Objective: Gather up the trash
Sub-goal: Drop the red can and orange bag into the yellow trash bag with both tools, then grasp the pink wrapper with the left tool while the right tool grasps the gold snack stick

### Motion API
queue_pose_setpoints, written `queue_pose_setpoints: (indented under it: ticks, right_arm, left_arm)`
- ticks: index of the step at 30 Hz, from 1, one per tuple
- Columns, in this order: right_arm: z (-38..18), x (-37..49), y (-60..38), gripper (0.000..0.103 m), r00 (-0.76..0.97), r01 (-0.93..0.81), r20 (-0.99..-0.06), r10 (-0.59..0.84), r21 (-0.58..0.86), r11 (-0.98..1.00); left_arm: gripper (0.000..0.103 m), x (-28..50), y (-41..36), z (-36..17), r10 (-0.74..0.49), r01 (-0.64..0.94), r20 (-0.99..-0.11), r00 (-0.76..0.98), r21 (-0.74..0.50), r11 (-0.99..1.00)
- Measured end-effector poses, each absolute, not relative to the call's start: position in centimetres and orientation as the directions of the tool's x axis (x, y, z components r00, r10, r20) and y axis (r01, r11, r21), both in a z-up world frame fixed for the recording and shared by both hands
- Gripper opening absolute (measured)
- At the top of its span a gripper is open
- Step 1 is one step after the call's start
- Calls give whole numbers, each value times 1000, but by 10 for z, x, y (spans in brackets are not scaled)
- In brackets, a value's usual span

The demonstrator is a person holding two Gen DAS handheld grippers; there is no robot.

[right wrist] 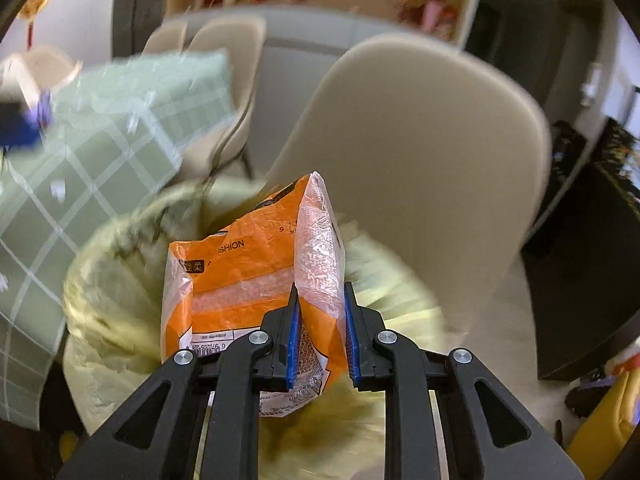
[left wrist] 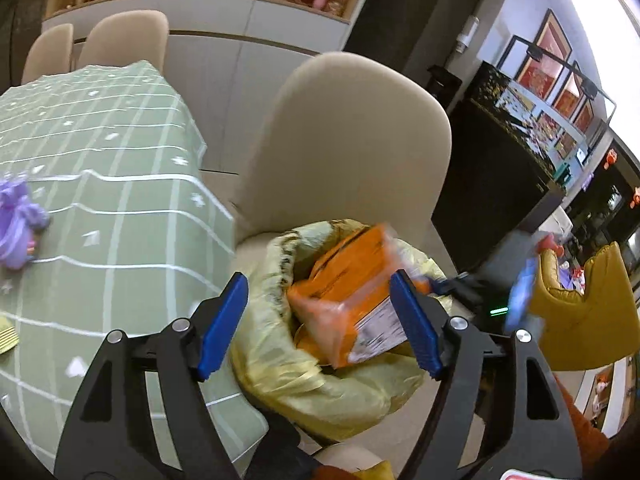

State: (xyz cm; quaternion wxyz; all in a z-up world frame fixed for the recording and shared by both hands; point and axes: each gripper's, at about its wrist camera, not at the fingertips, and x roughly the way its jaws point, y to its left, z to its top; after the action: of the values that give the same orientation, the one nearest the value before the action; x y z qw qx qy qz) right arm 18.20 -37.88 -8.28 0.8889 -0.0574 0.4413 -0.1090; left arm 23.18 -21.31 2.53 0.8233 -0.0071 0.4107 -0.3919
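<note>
Gripping orange plastic wrapper (right wrist: 256, 280) by a folded side edge in right gripper (right wrist: 320, 336), blue pads pinching thin film only, jaws nearly closed on it. Hanging over the mouth of the yellow trash bag (right wrist: 112, 280), wrapper's lower end already inside the rim, by the look of it.

Standing wide open on the left gripper (left wrist: 320, 320), nothing between the pads; bag mouth and wrapper framed between its fingers (left wrist: 224, 320), no contact visible with the bag film.

Sitting on the beige chair (left wrist: 344, 140), bag unsupported and slumped, rim (left wrist: 280, 256) folding inward on the table (left wrist: 100, 200) side.

Risks, as judgement:
- Slipping: pinch on crinkly film only, so could slide out early and land on the seat or floor.
- Catching: wrapper corner snagging the folded rim, dragging the mouth shut or tipping the bag off the seat.
- Clinging: film sticking to a pad on release, coming back out with the gripper.
- Leaving purple crumpled item (left wrist: 18, 224) on the table uncollected.
</note>
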Motion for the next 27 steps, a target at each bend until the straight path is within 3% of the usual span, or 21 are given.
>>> queue_pose_setpoints:
  ticks: [3, 10, 12, 13, 14, 18, 21, 27]
  right_arm:
    - [-100, 189, -369, 19, 546, 120, -806, -229, -195, 973]
    - [-81, 183, -377, 23, 592, 190, -777, -214, -124, 974]
    - [-74, 180, -381, 37, 591, 194, -783, -195, -97, 976]
    - [-70, 176, -382, 50, 603, 192, -777, -181, -79, 978]
    - [-67, 173, -383, 54, 614, 195, -769, -179, -72, 978]
    - [-45, 160, -383, 54, 660, 223, -720, -213, -83, 971]
    - [-18, 154, -372, 54, 723, 188, -678, -134, 7, 982]
    - [24, 173, -307, 54, 802, 28, -597, 28, 84, 996]
  left_arm:
    - [70, 230, -190, 29, -645, 627, -664, 378, -328, 706]
    - [71, 231, -143, 40, -636, 594, -632, 442, -326, 736]
    - [71, 231, -127, 43, -635, 581, -620, 460, -331, 744]
    - [71, 232, -122, 44, -634, 575, -617, 466, -333, 747]
    - [71, 232, -114, 45, -631, 567, -612, 477, -334, 753]
    - [71, 229, -81, 54, -590, 533, -593, 548, -296, 793]
    - [71, 224, -46, 63, -519, 472, -566, 640, -243, 847]
    - [71, 236, 30, 70, -265, 235, -512, 817, -123, 964]
